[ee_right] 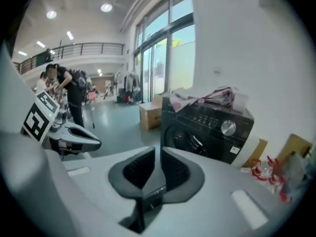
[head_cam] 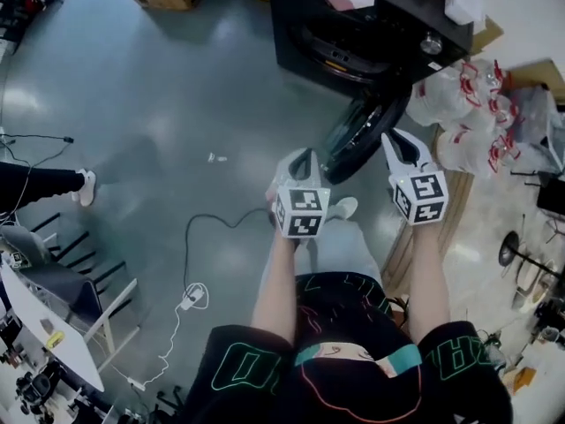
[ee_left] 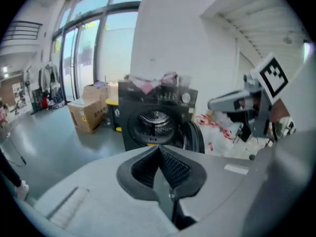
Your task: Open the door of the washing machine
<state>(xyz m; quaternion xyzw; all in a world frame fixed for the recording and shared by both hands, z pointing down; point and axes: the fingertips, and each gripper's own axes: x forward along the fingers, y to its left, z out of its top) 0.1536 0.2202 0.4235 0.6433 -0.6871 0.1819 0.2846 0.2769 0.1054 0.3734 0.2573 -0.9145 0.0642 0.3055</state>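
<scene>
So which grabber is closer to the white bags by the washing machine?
Right. The right gripper is close beside the white bags; the left gripper is farther, on the other side of the open door.

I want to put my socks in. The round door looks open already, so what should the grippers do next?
Probably just draw both back and rest. The door already hangs wide open off the washing machine. The left gripper and right gripper hold nothing and are clear of it.
</scene>
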